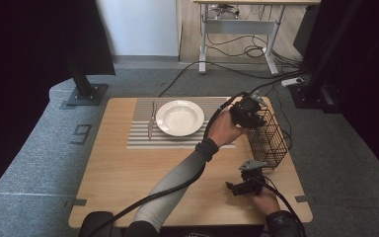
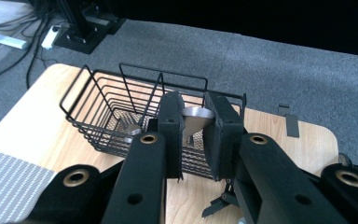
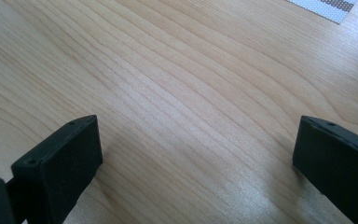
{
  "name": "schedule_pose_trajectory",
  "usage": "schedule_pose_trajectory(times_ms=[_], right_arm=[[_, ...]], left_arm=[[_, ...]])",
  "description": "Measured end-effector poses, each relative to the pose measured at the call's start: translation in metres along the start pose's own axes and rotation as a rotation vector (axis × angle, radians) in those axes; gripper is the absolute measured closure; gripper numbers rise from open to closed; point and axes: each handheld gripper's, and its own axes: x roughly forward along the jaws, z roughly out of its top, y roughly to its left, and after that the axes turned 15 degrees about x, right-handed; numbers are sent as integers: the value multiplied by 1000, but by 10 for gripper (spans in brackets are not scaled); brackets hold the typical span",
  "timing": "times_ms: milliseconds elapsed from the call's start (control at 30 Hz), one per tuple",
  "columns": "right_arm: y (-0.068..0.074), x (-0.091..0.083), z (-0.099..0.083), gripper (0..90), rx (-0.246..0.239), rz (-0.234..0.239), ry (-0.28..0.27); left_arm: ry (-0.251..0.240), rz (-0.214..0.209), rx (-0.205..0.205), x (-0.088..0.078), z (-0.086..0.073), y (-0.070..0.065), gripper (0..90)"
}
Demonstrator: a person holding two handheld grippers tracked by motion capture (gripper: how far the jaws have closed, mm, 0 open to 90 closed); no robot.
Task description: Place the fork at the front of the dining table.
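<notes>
1. The work in hand looks like laying a place setting on the counter [image 1: 128, 177]: a striped placemat [image 1: 140, 133] already carries a white soup plate [image 1: 179, 117], and one piece of cutlery, which I take to be a knife [image 1: 151, 121], lies on the mat just left of the plate.

2. The left hand-held gripper [image 2: 193, 135] is at the black wire cutlery basket [image 2: 102, 121] on the counter's right side. Its jaws are nearly closed on a metal utensil [image 2: 193, 122], of which a flared steel end shows between the pads; most likely a spoon or similar, though I cannot tell which.

3. That utensil sits at the basket's near rim, so it seems gripped but not yet carried to the mat.

4. Another steel piece [image 2: 129, 127] lies inside the basket, so more is probably left to fetch.

5. The right hand-held gripper [image 3: 196, 154] rests low over bare wood near the front right of the counter, jaws spread wide and holding nothing.

6. Judged so: plate and one piece placed, one piece in the grasp, the rest waiting.
</notes>
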Motion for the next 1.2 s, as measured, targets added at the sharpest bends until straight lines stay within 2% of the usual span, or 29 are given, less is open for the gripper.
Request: schedule_pose_trajectory(times_ms=[300,567,800,933,1033,1133,1200], right_arm=[[0,0,0,6,3,0,-1],[1,0,0,7,8,-5,1],[1,-1,-1,22,4,2,-4],[1,-3,-1,58,-17,21,5],[1,-3,0,71,-24,30,11],[2,-4,1,132,-30,41,4],[2,-4,2,135,-18,62,10]], left_arm=[[4,28,22,-28,6,1,775],[17,36,26,-51,-3,2,775],[54,23,23,-64,-27,4,776],[62,22,8,-72,-42,5,776],[66,23,-8,-78,-57,5,776],[77,20,-26,-81,-74,3,776],[81,14,-31,-82,-84,2,776]])
